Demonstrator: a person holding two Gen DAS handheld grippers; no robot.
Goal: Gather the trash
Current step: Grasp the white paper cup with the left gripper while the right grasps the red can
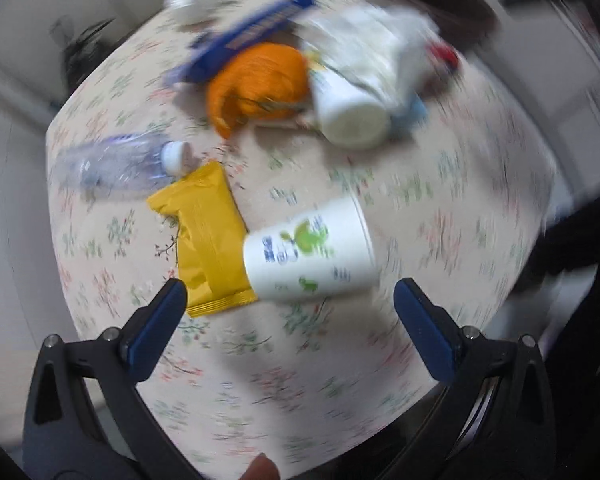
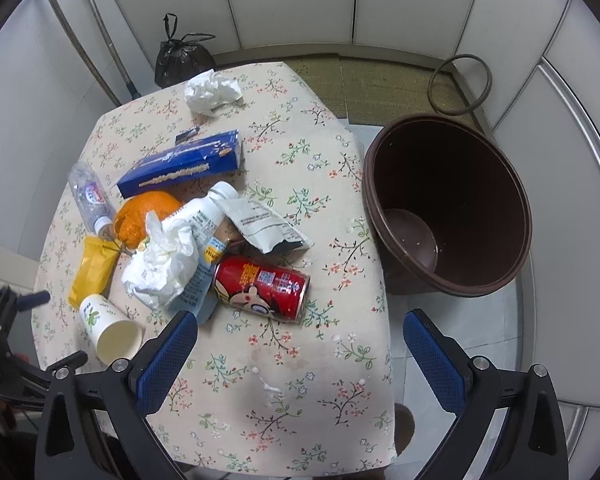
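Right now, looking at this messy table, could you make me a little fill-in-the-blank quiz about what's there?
1. The red can lies on its ____.
2. The brown bin beside the table holds ____.
3. The paper cup rests partly on a wrapper coloured ____.
4. Both the left gripper and the right gripper are ____.

Missing words: side; nothing; yellow; open

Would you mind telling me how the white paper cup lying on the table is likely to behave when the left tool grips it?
The paper cup lies on its side, so a nudge would probably roll it in a curve. Its open mouth looks empty, so likely light. Thin walls may crush under a firm squeeze from the left tool.
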